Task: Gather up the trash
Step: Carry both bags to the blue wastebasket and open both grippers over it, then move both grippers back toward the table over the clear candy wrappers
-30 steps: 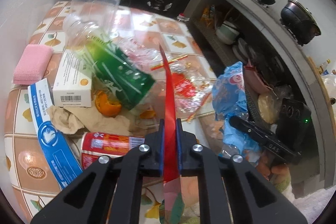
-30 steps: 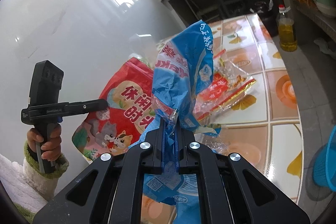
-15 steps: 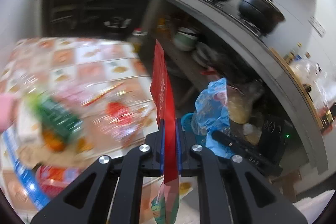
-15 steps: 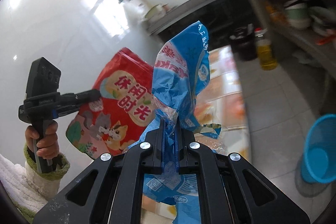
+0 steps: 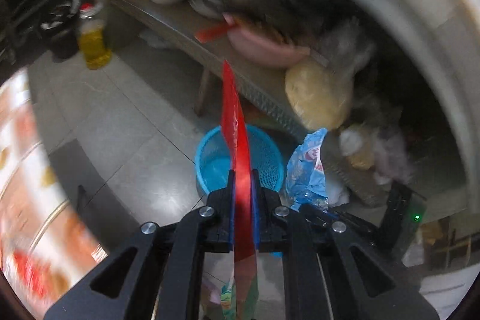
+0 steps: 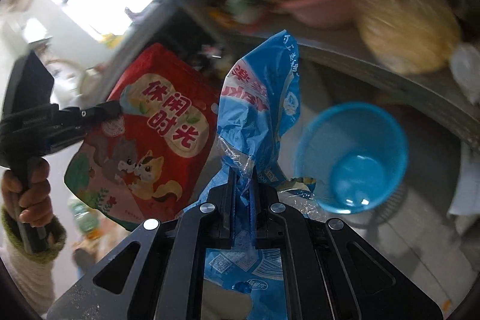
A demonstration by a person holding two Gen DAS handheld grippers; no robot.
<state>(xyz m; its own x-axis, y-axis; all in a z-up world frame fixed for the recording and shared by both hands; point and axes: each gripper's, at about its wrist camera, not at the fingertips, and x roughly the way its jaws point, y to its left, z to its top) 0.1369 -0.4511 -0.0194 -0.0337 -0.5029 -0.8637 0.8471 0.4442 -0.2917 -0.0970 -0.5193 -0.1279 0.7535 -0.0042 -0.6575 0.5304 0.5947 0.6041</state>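
1. Trash was in both grippers: the left gripper (image 5: pixel 241 179) was clamped on a red bag (image 5: pixel 235 128), and the right gripper (image 6: pixel 241 179) was clamped on a blue wrapper (image 6: pixel 258 116).
2. A blue basket (image 5: pixel 267 158) stood on the grey tile floor (image 5: pixel 129 116) just beside the low shelf (image 5: pixel 261 89). In the left view the red bag rose in front of the basket's rim; in the right view the basket (image 6: pixel 351 158) lay to the right of the wrapper, apart from it.
3. Bare floor lay open to the left of the basket. The shelf edge ran close behind it, and the patterned table (image 5: pixel 27 176) closed off the left side.
4. In the left view the red bag showed only edge-on, its lower end cut off between the gripper's arms. The blue wrapper (image 5: pixel 306 167) showed at the right with the right gripper partly behind the left one.
5. The shelf's load, a pink bowl (image 5: pixel 264 47) and a pale bag (image 5: pixel 318 95), was blurred. The table was too smeared to read.
6. In the right view the red bag (image 6: pixel 150 137) faced the camera flat, with white characters and cartoon squirrels. The left gripper (image 6: pixel 115 110) pinched its left edge, a hand (image 6: pixel 28 191) on the grip.
7. The wrapper was crumpled, with clear film near the pinch and barcodes on its lower part.
8. The basket looked empty.
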